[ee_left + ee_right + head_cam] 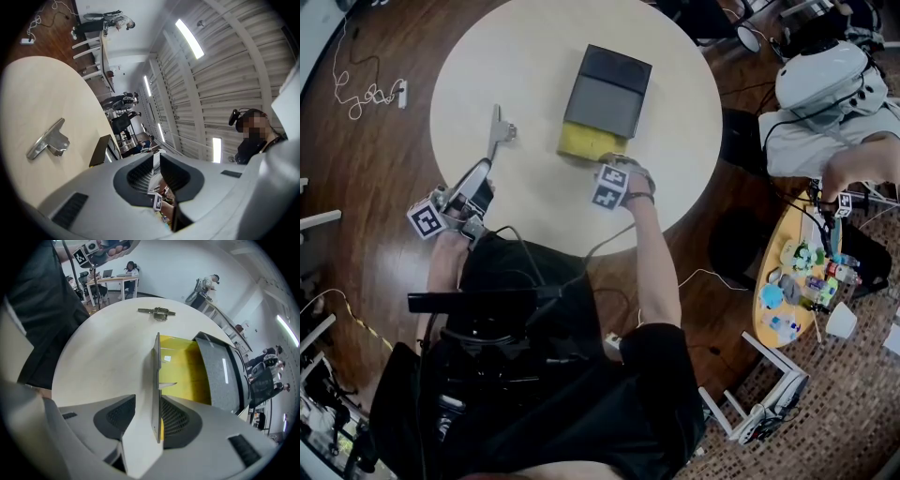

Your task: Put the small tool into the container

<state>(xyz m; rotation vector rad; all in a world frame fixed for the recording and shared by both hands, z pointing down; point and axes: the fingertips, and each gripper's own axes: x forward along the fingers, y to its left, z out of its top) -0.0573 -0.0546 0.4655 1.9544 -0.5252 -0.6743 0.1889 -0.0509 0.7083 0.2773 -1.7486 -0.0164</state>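
On the round white table (478, 66) lies the small metal tool (499, 127), also in the left gripper view (48, 140) and far back in the right gripper view (157, 311). The container (591, 141) is a yellow box with a grey lid (605, 94) slid back, so its near end is uncovered. My right gripper (611, 164) points steeply down over that near end. Its jaws (147, 404) straddle the box's thin near wall (155, 376), which lies against the right pad while the left pad stands apart. My left gripper (485, 169) hovers at the table's near-left edge, short of the tool, with a narrow empty gap (156, 164).
Beside the table at the right sits another person (834, 112), next to a small oval table (797, 272) with several colourful items. A white cable and plug (401, 92) lie on the wooden floor at the left. More people and desks show in the distance.
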